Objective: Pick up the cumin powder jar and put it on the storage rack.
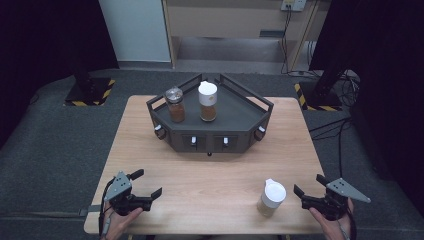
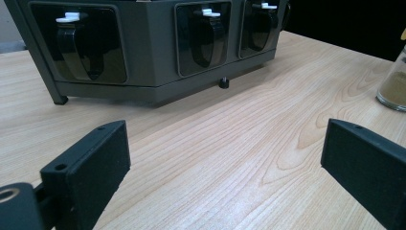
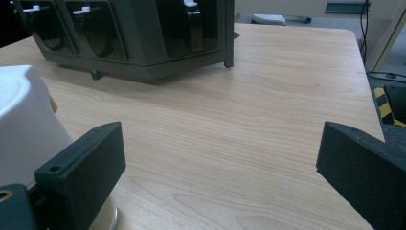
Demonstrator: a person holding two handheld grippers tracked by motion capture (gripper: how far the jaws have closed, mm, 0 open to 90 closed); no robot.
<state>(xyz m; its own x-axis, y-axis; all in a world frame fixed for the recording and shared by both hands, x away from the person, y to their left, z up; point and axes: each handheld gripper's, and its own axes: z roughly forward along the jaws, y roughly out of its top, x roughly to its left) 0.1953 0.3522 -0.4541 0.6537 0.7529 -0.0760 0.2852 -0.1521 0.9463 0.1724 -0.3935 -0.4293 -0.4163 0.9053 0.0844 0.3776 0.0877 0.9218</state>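
Observation:
A dark grey angled rack (image 1: pixel 210 131) stands at the far middle of the wooden table (image 1: pixel 210 175). On its top tray are two spice jars: one with a clear lid (image 1: pixel 175 105) and one with a white lid (image 1: pixel 208 101). A third white-lidded jar (image 1: pixel 271 198) stands on the table near the front right. My right gripper (image 1: pixel 309 184) is open just to the right of it, apart from it. In the right gripper view that jar (image 3: pixel 24 120) sits beside the left jaw, outside the gap. My left gripper (image 1: pixel 148 183) is open at the front left over bare wood.
The rack's front (image 2: pixel 153 48) has recessed dispenser slots with white tabs. Stand bases with yellow-black tape (image 1: pixel 90 92) sit on the dark floor to the left and right behind the table. Cables (image 1: pixel 335 125) run along the right side.

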